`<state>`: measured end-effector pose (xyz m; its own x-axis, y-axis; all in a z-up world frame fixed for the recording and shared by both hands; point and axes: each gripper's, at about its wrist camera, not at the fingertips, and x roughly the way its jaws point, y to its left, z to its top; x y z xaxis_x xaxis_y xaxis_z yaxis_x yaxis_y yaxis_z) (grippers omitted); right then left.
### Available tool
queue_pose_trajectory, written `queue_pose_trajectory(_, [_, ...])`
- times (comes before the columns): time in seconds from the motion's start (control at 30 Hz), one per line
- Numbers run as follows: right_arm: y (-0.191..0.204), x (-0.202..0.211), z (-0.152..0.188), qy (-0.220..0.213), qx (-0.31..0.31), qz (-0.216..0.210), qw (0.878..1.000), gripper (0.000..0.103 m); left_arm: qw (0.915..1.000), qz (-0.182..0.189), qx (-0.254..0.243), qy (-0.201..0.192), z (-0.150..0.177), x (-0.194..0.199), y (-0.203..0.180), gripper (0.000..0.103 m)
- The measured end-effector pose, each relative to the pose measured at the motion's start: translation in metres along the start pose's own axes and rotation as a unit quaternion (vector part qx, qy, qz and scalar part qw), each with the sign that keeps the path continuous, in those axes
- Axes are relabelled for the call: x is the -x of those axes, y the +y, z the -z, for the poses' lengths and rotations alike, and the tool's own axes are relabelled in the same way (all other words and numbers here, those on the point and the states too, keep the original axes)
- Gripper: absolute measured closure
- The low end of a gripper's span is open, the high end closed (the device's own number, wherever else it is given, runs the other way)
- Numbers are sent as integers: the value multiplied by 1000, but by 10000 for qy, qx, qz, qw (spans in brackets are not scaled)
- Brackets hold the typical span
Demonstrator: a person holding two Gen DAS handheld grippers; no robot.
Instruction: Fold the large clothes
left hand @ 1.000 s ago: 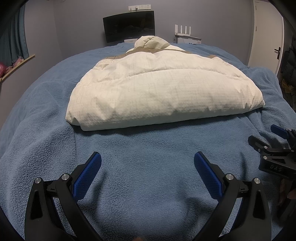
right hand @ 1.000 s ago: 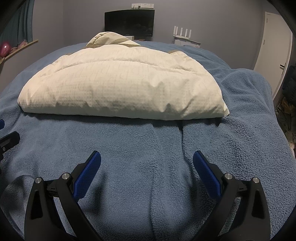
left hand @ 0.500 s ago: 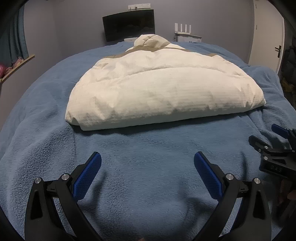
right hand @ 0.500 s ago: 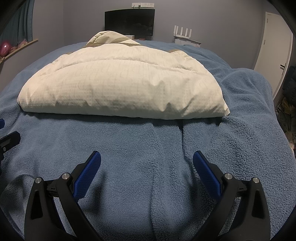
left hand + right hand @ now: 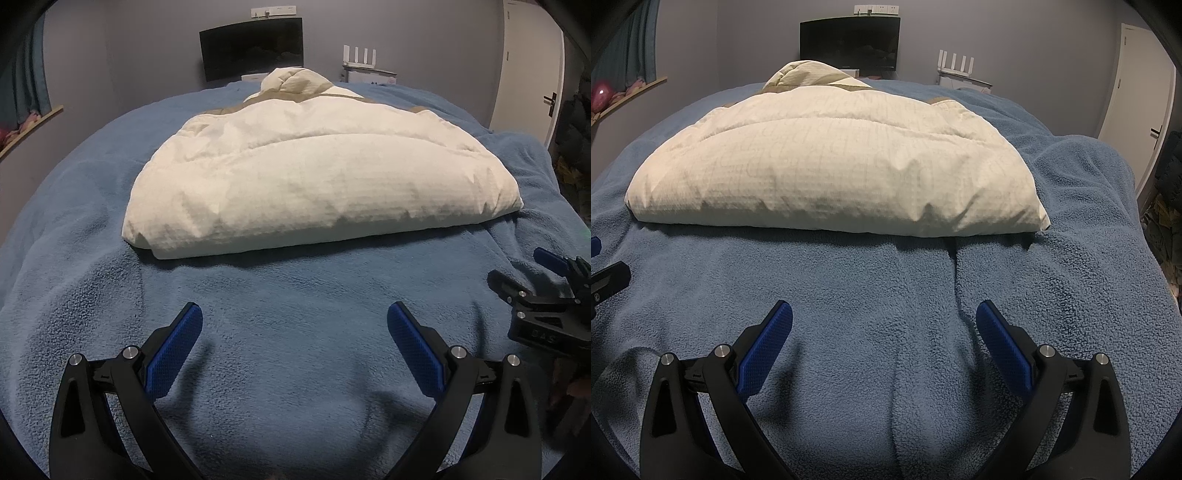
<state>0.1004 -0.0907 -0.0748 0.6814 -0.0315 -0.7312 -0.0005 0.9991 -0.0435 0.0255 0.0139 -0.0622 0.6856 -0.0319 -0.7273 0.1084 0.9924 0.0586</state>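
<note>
A cream puffy jacket (image 5: 314,181) lies folded into a thick bundle on the blue fleece blanket (image 5: 295,295), its hood at the far end. It also shows in the right wrist view (image 5: 842,173). My left gripper (image 5: 293,314) is open and empty, low over the blanket, short of the jacket's near edge. My right gripper (image 5: 884,314) is open and empty, also short of the near edge. The right gripper shows at the right edge of the left wrist view (image 5: 546,291).
The blanket (image 5: 923,295) covers a bed and has a crease running toward me. A dark monitor (image 5: 251,48) and a white router (image 5: 360,55) stand at the far wall. A white door (image 5: 1137,110) is at right, a window ledge (image 5: 624,96) at left.
Both grippers stay open and nearly still. The left wrist view has shifted slightly, so the jacket sits a little lower and nearer in frame.
</note>
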Motion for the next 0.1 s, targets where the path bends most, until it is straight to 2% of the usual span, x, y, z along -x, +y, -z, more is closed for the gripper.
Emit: queue_pose_trajectory(0.1, [-1,0,1,1,6,-1,10000,8,10000,-3,-31,-3,0,0,-1,7])
